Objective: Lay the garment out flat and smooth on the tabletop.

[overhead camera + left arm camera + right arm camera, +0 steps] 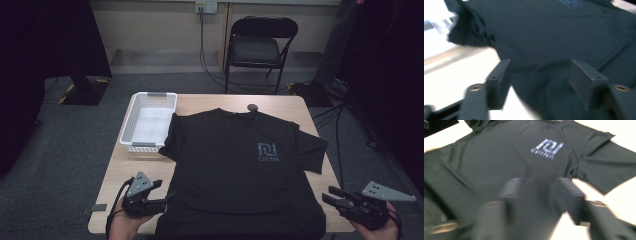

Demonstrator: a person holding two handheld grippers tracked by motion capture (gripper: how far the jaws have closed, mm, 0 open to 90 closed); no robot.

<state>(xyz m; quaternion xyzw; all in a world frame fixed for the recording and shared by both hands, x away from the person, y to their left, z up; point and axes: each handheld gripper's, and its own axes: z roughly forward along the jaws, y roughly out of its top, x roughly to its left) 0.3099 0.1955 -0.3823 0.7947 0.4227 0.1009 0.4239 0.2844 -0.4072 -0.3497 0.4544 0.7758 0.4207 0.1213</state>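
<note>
A: Item one, tongs?
B: My left gripper (161, 196) has its jaws apart with nothing between them, at the near left edge of the black T-shirt (240, 165). My right gripper (334, 196) likewise stands parted and empty, just off the shirt's near right corner.
A: Free room?
B: Bare table (107, 200) left of my left gripper; white basket (148, 120) ahead of it, far left.

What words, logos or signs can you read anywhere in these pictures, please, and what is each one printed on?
"CHINA": on the chest of the black T-shirt, under a blocky pale emblem that I cannot read as letters.
Wall socket plate: any marking is too small to read.
White basket: no text visible.
</note>
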